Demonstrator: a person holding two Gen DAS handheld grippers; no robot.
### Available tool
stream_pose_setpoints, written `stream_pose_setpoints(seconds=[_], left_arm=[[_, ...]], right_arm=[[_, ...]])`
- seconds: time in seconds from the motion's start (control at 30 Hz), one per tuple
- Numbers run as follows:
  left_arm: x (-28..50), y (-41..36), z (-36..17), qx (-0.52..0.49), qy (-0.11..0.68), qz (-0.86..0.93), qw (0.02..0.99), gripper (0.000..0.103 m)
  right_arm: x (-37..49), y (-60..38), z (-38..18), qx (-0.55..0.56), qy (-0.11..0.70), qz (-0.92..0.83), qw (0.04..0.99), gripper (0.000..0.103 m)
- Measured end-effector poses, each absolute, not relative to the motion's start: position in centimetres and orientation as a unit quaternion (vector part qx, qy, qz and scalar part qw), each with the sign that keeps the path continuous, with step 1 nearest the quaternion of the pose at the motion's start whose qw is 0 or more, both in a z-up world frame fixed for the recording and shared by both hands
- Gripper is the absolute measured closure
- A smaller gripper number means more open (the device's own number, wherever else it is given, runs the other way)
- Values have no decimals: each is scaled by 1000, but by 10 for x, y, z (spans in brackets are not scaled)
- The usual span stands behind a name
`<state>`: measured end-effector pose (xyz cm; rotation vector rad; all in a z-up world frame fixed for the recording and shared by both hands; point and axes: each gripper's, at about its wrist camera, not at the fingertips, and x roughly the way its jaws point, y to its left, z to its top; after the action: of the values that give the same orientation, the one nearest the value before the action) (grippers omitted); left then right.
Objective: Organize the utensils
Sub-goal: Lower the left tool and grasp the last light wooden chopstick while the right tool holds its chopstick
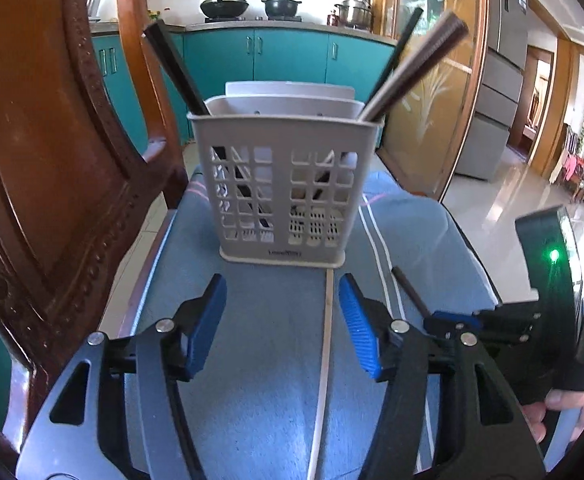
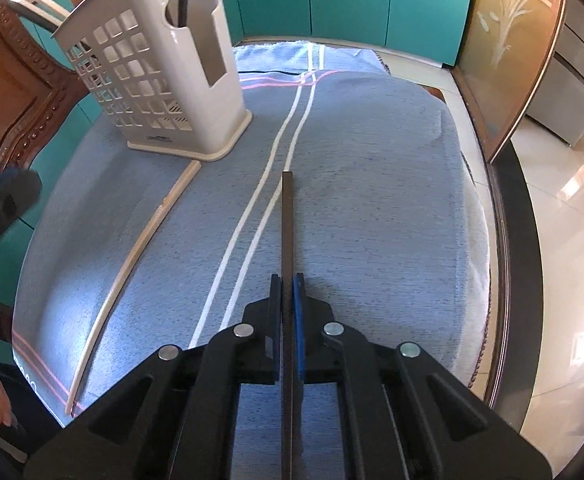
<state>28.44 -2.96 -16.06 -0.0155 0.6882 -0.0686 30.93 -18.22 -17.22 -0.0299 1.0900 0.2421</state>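
Chopstick tail hidden between tongs

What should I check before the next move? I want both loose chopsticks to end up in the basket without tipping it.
1. Right gripper shut on dark chopstick: ok.
2. Left gripper open over pale chopstick: ok.
3. Pale chopstick between its pads: ok; not gripped yet.
4. Utensil basket upright on the blue cloth: ok.
5. Room inside the basket: cannot tell.
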Motion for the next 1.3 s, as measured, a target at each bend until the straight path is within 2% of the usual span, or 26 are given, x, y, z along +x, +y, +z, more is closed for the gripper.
stream_pose_setpoints(seconds=[1.0, 1.07, 1.17, 1.23, 1.3], left_arm=[[300, -55, -243, 27, 490, -79, 868, 43], [302, -56, -245, 31, 490, -79, 868, 47], [302, -56, -244, 32, 489, -81, 868, 67], [302, -55, -244, 30, 489, -82, 868, 88], [304, -53, -241, 27, 491, -84, 867, 96]], right_arm=[[310, -185, -173, -14, 518, 109, 848, 96], [310, -185, -173, -14, 519, 109, 848, 96], [310, -184, -173, -17, 518, 109, 849, 96], [309, -184, -173, -19, 517, 108, 849, 96], [309, -184, -173, -19, 517, 109, 849, 96]])
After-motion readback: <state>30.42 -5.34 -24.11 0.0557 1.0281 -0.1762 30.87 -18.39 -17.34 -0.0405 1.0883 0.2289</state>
